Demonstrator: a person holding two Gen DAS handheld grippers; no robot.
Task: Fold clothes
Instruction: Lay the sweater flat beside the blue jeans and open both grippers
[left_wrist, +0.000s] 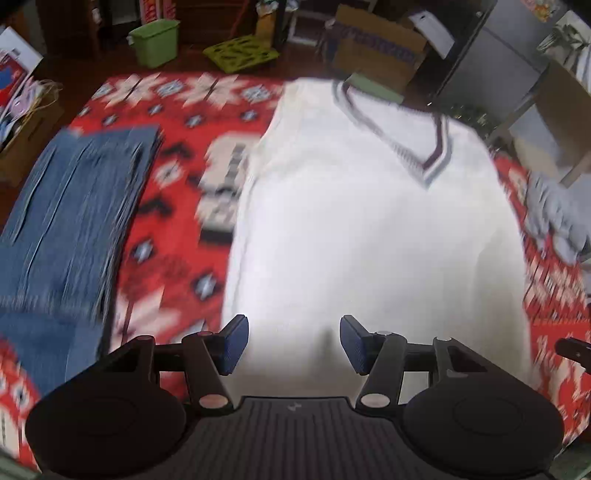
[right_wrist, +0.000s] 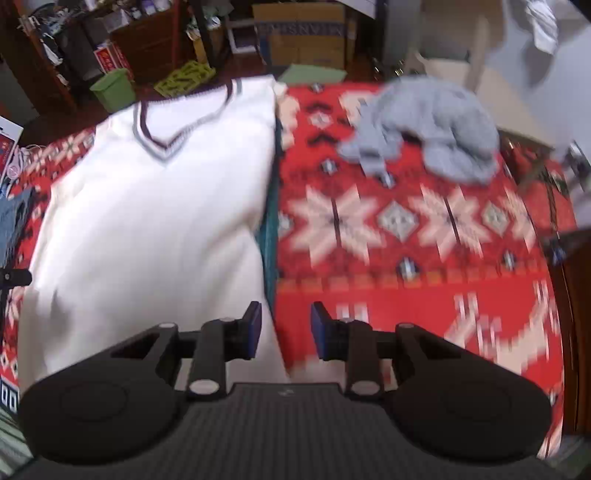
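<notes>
A white V-neck sweater (left_wrist: 369, 229) with a dark-striped collar lies flat on the red patterned cloth (left_wrist: 177, 206), folded into a long panel. My left gripper (left_wrist: 293, 343) hangs open over the sweater's near end, nothing between its blue pads. In the right wrist view the same sweater (right_wrist: 155, 221) fills the left half. My right gripper (right_wrist: 286, 330) is open above the sweater's right edge, where white fabric meets the red cloth (right_wrist: 424, 295). Its pads grip nothing. Both views are blurred by motion.
Folded blue jeans (left_wrist: 70, 229) lie left of the sweater. A crumpled grey garment (right_wrist: 432, 129) sits at the far right of the red cloth. Beyond the cloth stand a green bin (left_wrist: 157, 40), a yellow-green crate (left_wrist: 240, 53) and cardboard boxes (right_wrist: 303, 33).
</notes>
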